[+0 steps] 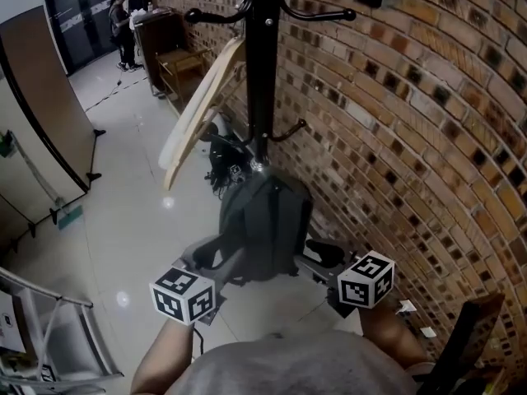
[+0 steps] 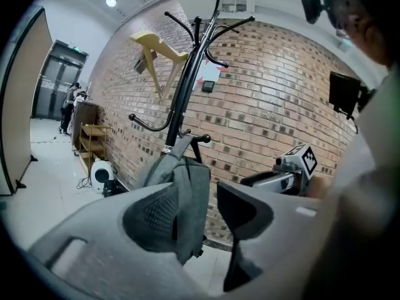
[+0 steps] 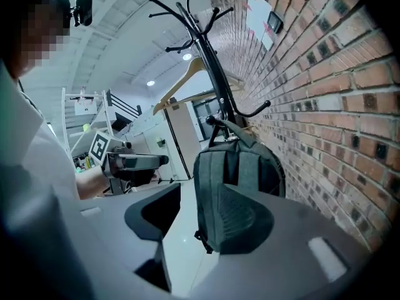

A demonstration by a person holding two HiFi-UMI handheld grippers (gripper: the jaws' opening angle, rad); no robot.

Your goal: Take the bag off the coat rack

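Observation:
A dark grey backpack (image 1: 265, 225) hangs by its top loop from a low hook on the black coat rack (image 1: 263, 72), close to the brick wall. My left gripper (image 1: 216, 258) is at the bag's left side and my right gripper (image 1: 319, 255) at its right side, both low on the bag. In the left gripper view the backpack (image 2: 190, 192) shows in the gap of the left gripper (image 2: 199, 211), whose jaws stand apart without pressing on it. The right gripper (image 3: 197, 212) is open too, with the backpack (image 3: 234, 177) just past its right jaw.
A pale wooden hanger (image 1: 202, 105) hangs on the rack's upper left. The brick wall (image 1: 395, 122) runs along the right. Black gear (image 1: 222, 159) lies by the rack's base. A metal frame (image 1: 49, 336) stands lower left, a brown partition (image 1: 41, 97) at left. A person (image 1: 122, 31) stands far back.

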